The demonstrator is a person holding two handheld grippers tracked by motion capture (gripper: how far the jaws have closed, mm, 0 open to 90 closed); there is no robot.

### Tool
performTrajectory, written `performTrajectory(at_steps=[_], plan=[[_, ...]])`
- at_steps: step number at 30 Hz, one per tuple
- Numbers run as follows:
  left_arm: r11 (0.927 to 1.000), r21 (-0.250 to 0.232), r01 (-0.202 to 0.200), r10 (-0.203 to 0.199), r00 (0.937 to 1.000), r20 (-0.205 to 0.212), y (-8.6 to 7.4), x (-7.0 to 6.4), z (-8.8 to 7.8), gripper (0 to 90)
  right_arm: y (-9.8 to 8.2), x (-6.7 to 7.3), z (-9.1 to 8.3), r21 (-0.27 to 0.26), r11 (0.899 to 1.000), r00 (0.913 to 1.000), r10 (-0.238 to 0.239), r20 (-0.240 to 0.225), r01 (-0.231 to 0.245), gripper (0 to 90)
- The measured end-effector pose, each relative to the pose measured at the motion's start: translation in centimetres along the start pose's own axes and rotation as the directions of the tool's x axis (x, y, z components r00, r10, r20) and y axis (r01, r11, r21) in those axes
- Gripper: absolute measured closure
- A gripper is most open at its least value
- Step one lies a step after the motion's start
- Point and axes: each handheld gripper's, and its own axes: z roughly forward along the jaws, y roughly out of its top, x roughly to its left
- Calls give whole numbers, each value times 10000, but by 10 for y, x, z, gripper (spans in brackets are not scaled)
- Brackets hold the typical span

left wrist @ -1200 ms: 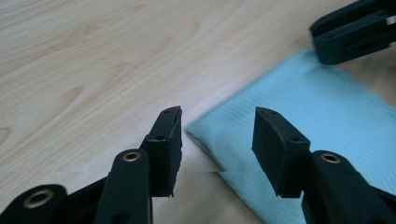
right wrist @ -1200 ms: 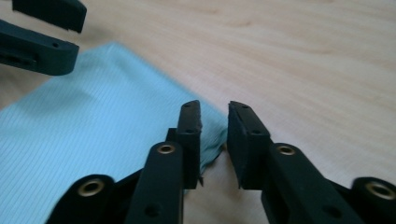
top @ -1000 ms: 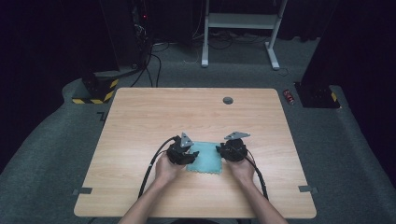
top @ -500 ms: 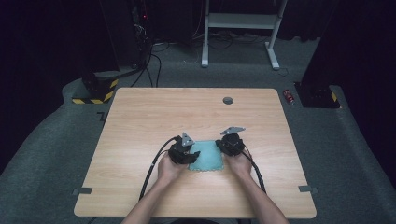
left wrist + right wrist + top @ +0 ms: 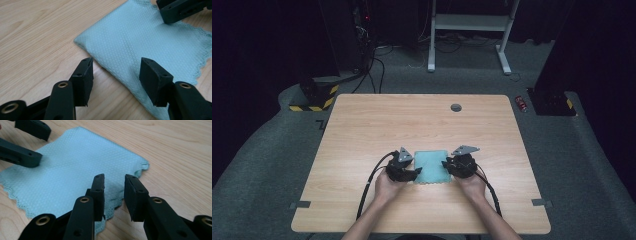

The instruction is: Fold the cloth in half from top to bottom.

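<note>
Currently the cloth [image 5: 430,167] lies flat near the table's [image 5: 362,130] near edge between 2 grippers, left gripper [image 5: 115,75] jaws wide apart, right gripper [image 5: 113,192] jaws narrowly apart, neither clamping; a shallow bite could slip off the hem.

Bright table [image 5: 422,125]; dark, dim surroundings

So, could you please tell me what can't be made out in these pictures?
- High view: whether either gripper's jaws touch the cloth; the left gripper and right gripper cover its side edges.
- Left gripper view: the cloth's near corner, cut off by the bottom edge and the jaw.
- Right gripper view: the cloth edge beneath the jaws.
- High view: the small red thing on the floor is too small to identify.
</note>
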Motion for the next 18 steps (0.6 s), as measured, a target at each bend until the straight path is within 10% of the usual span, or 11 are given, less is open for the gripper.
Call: performTrajectory(at_steps=[6,18], plan=[[9987,-400,315,-297,9986,448,1,0,-12,412,1,-2,-14,-539,9983,9998,211,-41,-213,675],[9929,-889,786,-780,9969,92,-5,11,-33,378,-9,-16,-32,-1076,9915,9972,739,63,-728,653]])
